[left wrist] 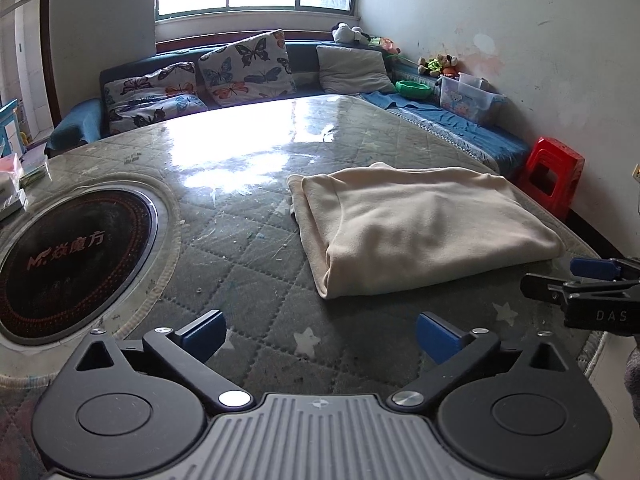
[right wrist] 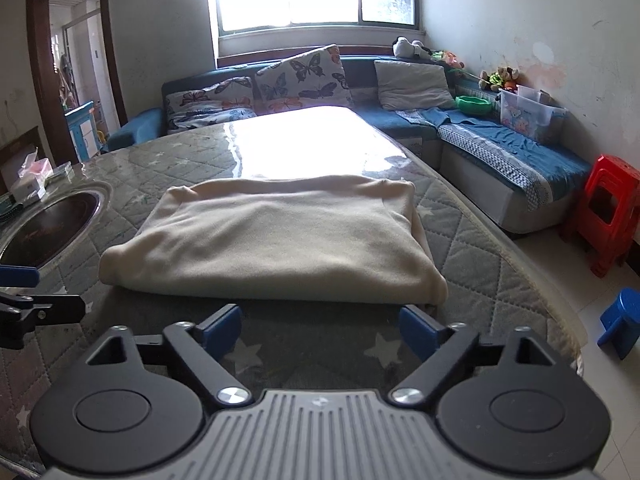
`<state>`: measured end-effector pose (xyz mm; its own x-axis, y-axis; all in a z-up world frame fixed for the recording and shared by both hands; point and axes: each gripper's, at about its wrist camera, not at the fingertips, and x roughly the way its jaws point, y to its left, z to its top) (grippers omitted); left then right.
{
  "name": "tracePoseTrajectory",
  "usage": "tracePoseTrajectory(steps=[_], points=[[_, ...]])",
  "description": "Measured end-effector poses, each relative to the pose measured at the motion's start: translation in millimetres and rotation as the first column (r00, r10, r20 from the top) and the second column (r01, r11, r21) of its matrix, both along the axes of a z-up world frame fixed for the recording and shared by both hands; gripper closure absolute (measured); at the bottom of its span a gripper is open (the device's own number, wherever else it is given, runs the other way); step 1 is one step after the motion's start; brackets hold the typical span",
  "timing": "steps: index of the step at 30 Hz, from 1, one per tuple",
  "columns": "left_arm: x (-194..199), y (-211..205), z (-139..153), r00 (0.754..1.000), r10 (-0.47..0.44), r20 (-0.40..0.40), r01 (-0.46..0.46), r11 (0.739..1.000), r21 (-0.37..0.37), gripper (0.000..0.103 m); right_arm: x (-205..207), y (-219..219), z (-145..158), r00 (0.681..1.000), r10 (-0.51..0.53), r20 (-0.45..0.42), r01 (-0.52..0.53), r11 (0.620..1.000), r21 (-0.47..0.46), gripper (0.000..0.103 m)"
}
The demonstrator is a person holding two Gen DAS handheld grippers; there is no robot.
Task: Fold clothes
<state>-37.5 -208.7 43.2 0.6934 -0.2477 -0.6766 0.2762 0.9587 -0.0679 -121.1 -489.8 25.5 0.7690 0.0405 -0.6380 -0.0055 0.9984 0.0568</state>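
A cream garment (left wrist: 420,232) lies folded into a flat rectangle on the quilted grey table cover (left wrist: 248,240). In the right wrist view the same cream garment (right wrist: 276,240) lies straight ahead, its near fold just beyond the fingertips. My left gripper (left wrist: 320,336) is open over bare cover, below and left of the garment, nothing between its blue pads. My right gripper (right wrist: 320,330) is open too, with nothing between its pads. The right gripper (left wrist: 576,280) shows at the right edge of the left wrist view, beside the garment's near right corner.
A round black induction hob (left wrist: 68,260) is set into the table at the left. Boxes and packets (right wrist: 36,184) sit at the far left edge. A blue sofa (right wrist: 500,148) with cushions runs behind and to the right. A red stool (right wrist: 608,216) and blue stool (right wrist: 624,320) stand on the floor.
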Motion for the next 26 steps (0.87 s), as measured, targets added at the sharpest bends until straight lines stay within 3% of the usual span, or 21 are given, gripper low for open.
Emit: tracePoseTrajectory(steps=[9,26], points=[[-8.8,-0.8,-1.0,1.0,-0.003,0.008,0.003,1.0,0.002,0.0,-6.0,-0.2,-2.0,0.999,-0.036,-0.003,0.036,0.999,-0.025,0.0],[-23.0,-8.6,-2.3,1.0,-0.012,0.018,0.011,1.0,0.013,0.0,-15.3,-2.7,-2.5,0.999,-0.049,0.003,0.05,0.998,-0.034,0.0]])
